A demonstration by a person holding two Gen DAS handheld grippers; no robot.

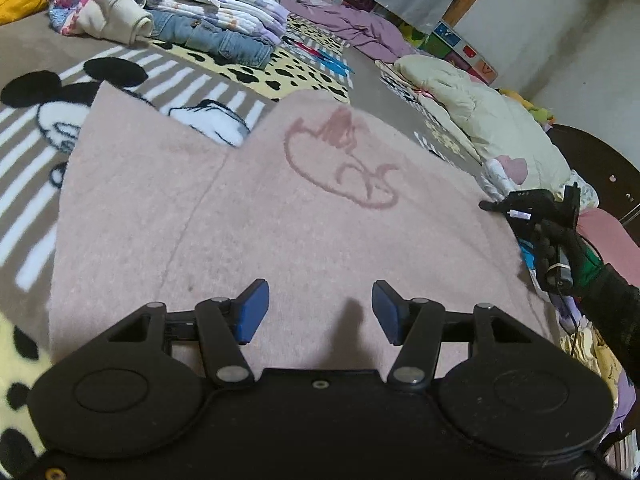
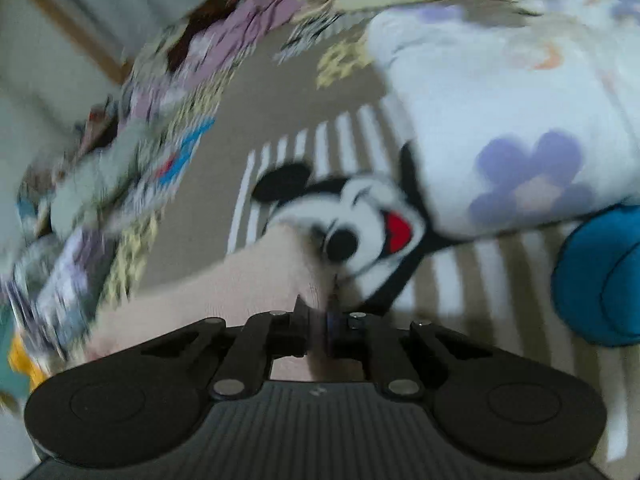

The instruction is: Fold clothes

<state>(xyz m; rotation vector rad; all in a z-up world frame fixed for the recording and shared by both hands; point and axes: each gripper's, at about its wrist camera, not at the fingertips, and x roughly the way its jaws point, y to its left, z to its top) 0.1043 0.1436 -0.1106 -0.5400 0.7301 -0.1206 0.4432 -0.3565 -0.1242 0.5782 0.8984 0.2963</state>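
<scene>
A: Which step is this?
B: A fold in progress, I judge. The pink sweater (image 1: 280, 208) lies spread on the Mickey blanket (image 1: 36, 152); the right hand-held gripper (image 2: 322, 322) is clamped on its edge, beside the blanket's mouse face.
A: And the left hand-held gripper (image 1: 320, 312)?
B: Fingers apart over the sweater, holding nothing. Next it likely pins the cloth while the right carries its edge across

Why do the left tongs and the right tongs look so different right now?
The left tongs are wide open, blue pads apart, holding nothing; the right tongs are squeezed shut on the pink sweater. The left tongs hover above the middle of the sweater, while the right tongs pinch its edge. The left view is sharp; the right view is blurry. Both are black and work on the same sweater.
</scene>
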